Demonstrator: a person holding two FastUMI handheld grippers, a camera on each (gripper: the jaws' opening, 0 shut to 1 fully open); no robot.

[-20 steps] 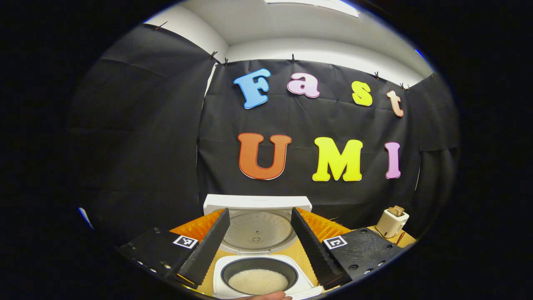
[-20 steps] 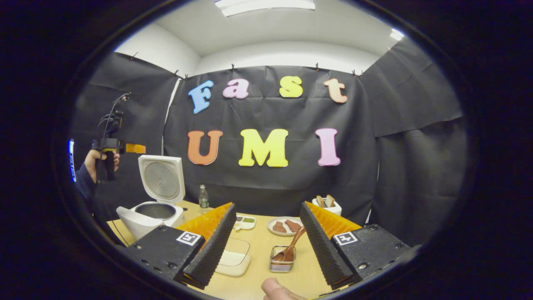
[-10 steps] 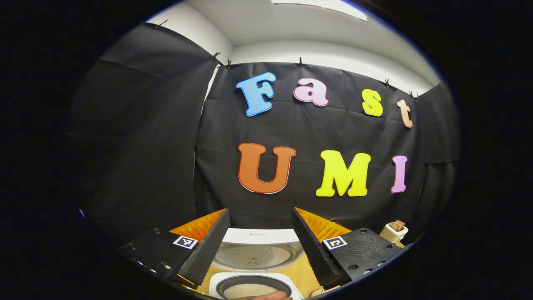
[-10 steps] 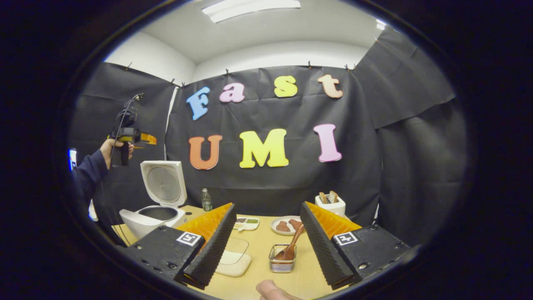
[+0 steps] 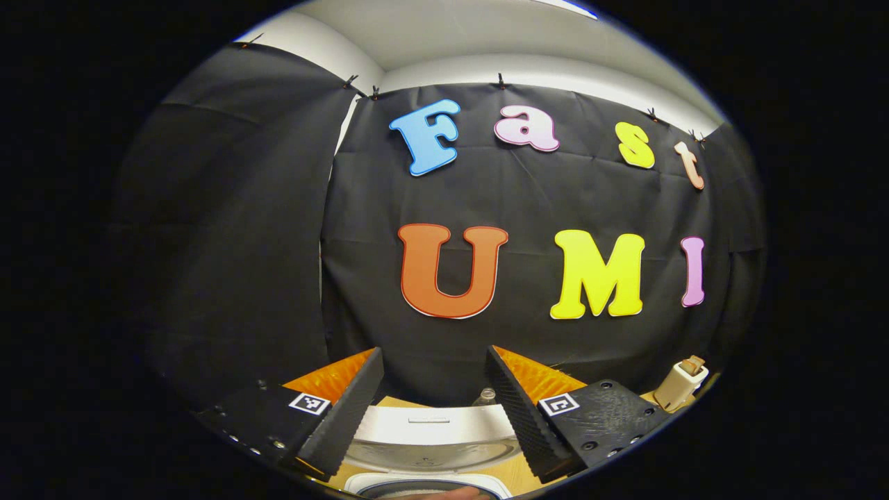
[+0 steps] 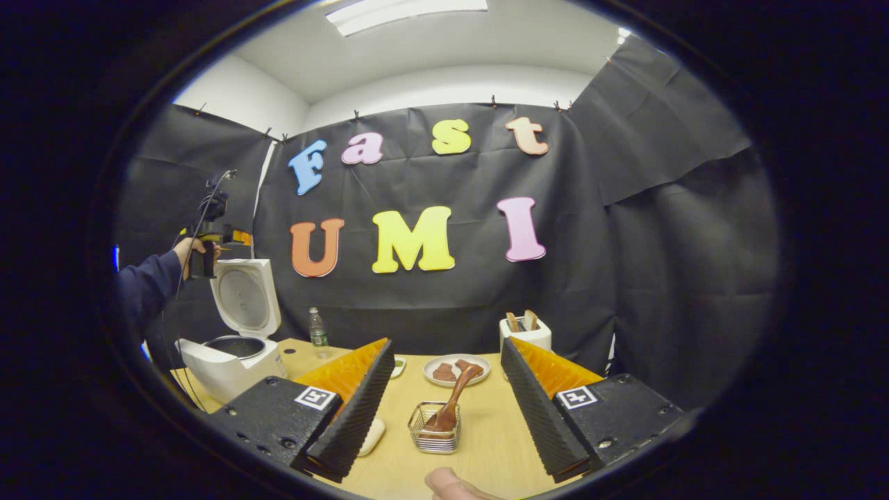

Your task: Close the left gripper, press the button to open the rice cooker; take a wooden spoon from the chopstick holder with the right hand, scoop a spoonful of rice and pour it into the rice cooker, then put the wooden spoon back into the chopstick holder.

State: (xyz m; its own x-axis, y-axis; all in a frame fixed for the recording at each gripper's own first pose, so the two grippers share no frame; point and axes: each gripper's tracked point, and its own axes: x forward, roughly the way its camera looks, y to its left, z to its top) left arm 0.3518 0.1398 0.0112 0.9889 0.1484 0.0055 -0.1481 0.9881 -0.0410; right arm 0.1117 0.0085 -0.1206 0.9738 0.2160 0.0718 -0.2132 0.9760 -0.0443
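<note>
The white rice cooker stands open at the table's left end, its lid upright. Above and behind it a hand holds my left gripper in the air. In the left gripper view the left gripper is open, with the lid's top edge low between its fingers. A wooden spoon leans in a wire chopstick holder on the table. My right gripper is open and empty, short of the holder, which lies between its fingers. The shallow rice container is mostly hidden behind one finger.
A plate with brown pieces, a white toaster and a small bottle stand along the back of the wooden table. The toaster sits far right in the left gripper view. A thumb shows at the bottom edge.
The left gripper has risen, so the cooker has slid down in its view. The right gripper has swung right, bringing the holder and spoon between its fingers. Both stayed open.
</note>
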